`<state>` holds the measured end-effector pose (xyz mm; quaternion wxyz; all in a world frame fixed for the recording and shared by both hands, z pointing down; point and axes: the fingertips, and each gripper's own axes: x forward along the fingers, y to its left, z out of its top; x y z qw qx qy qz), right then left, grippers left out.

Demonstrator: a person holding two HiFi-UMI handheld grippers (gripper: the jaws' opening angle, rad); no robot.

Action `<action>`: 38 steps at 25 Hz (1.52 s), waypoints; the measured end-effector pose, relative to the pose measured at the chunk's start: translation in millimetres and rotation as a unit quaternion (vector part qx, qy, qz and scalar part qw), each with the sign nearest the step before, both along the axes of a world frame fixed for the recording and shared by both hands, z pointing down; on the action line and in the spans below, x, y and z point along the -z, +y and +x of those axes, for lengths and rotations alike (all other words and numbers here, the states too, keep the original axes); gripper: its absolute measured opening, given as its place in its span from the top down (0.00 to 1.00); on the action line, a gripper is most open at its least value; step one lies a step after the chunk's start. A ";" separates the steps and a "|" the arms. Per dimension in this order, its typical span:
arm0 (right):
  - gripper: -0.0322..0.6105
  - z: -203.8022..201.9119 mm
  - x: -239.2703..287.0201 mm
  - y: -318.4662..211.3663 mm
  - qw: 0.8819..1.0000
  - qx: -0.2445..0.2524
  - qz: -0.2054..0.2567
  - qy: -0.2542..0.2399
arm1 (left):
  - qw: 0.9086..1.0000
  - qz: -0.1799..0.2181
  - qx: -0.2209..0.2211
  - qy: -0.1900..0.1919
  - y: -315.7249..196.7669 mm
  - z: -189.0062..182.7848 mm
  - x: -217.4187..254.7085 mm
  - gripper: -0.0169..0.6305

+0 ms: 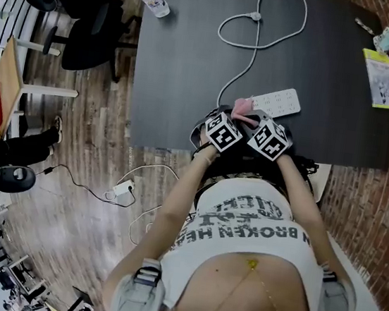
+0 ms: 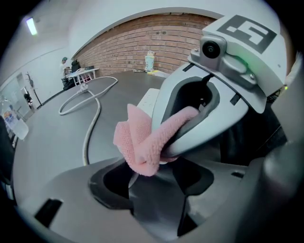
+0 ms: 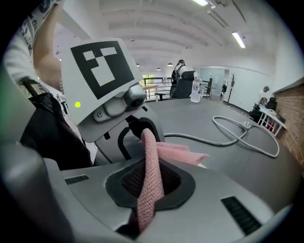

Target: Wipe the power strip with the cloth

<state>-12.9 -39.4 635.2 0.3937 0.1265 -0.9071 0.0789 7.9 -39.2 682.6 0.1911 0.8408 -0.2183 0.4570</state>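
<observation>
- At the near edge of the dark grey table top (image 1: 179, 57), right in front of the person, the left gripper (image 1: 233, 119) and the right gripper (image 1: 252, 122) meet tip to tip around a small pink knitted cloth (image 1: 242, 109)
- The right gripper's jaws are closed on the cloth; in its own view a rolled strip rises from between them and runs across to the other gripper
- The left gripper's jaws stand narrow, and a folded lump of the cloth looks pinched at their tips
- The white oblong plastic power strip (image 1: 278, 102) lies flat just beyond the grippers, with its white cable (image 1: 255, 45) looping away across the table; the cloth is just beside its near end, and I cannot tell if they touch
- The cloth looks light, limp and grippy, so it will bunch rather than slip; it is best held by a thick fold, with a free pad left hanging below the jaws
- The strip looks rigid, smooth and light, so it will likely slide under a wiping push; pinning one end, near the cable, should steady it
</observation>
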 end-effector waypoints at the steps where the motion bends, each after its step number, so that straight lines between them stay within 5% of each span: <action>1: 0.92 0.1 -0.9 0.2 1.000 -0.002 0.002 0.000 | 1.000 0.000 0.000 0.000 0.3 0.3 0.0 0.58; 38: 0.92 25.9 -2.0 -18.6 0.999 -0.035 -0.002 0.028 | 1.000 -0.002 -0.002 0.002 0.0 -0.1 0.2 0.58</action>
